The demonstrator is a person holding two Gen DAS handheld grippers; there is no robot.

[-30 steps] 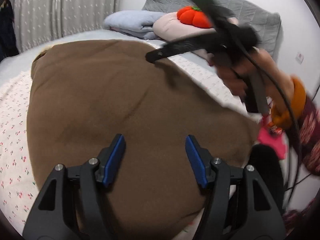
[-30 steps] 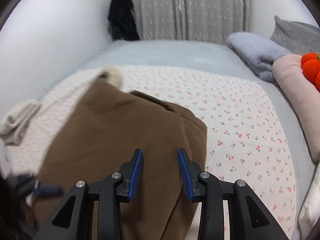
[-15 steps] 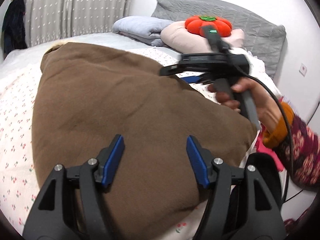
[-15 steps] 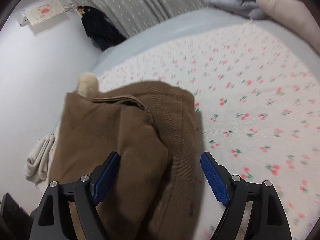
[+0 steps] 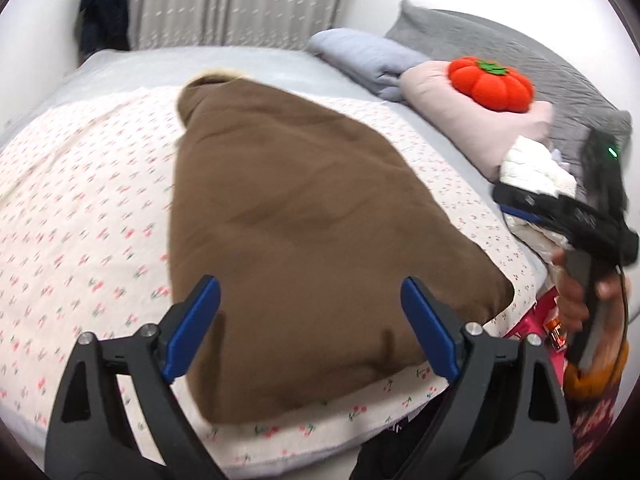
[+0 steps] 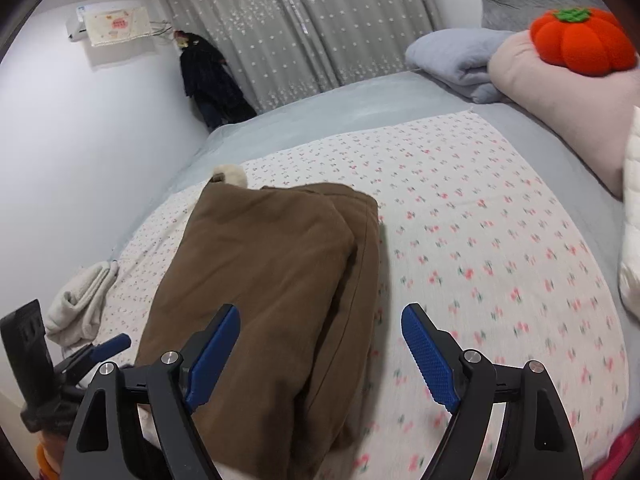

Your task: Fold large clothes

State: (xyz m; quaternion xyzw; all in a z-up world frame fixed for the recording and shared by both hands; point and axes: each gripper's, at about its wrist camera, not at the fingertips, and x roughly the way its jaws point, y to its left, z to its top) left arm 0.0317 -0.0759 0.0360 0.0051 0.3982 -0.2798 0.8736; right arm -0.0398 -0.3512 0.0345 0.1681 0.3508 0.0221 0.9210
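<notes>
A large brown garment [image 5: 304, 220] lies folded on the cherry-print sheet [image 5: 80, 216], its pale fur trim at the far end. It also shows in the right wrist view [image 6: 272, 280]. My left gripper [image 5: 310, 320] is open and empty, hovering over the garment's near edge. My right gripper [image 6: 320, 348] is open and empty above the garment's right side; it also shows in the left wrist view [image 5: 560, 216], off to the right beside the bed. The left gripper shows at the left edge of the right wrist view [image 6: 80, 360].
A pink pillow [image 5: 472, 120] with an orange pumpkin cushion [image 5: 490, 84], a folded grey-blue blanket [image 5: 368, 56] and a white quilted item [image 5: 536, 172] lie at the bed's head. A pale cloth [image 6: 80, 300] lies at the bed's left edge. Curtains [image 6: 304, 24] hang behind.
Both grippers opened wider and pulled back from the garment. The right gripper moved off the brown cloth to the bed's right side. The garment lies still.
</notes>
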